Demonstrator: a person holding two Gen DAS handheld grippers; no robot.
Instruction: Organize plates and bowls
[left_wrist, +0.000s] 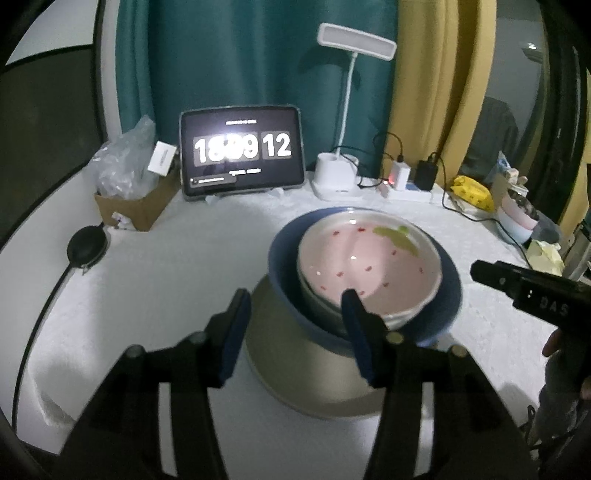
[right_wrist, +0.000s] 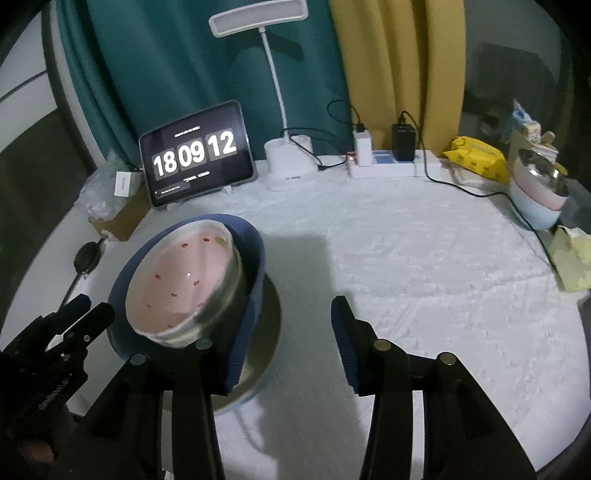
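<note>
My left gripper (left_wrist: 295, 299) hangs spread over the near rim of the stack, pinching nothing. My right gripper (right_wrist: 291, 306) is spread too, just right of the stack, its jaws empty. The pink bowl (left_wrist: 369, 258) sits nested in a blue bowl (left_wrist: 284, 258), both on a grey plate (left_wrist: 280, 376) toward the table's (right_wrist: 424, 258) near edge. At the far edge stand a tablet clock (left_wrist: 242, 151) and a white lamp (left_wrist: 334, 173).

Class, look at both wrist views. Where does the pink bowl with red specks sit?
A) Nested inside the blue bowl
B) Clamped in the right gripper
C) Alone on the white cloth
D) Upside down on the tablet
A: the pink bowl sits nested inside the blue bowl, apart from both open grippers.
</note>
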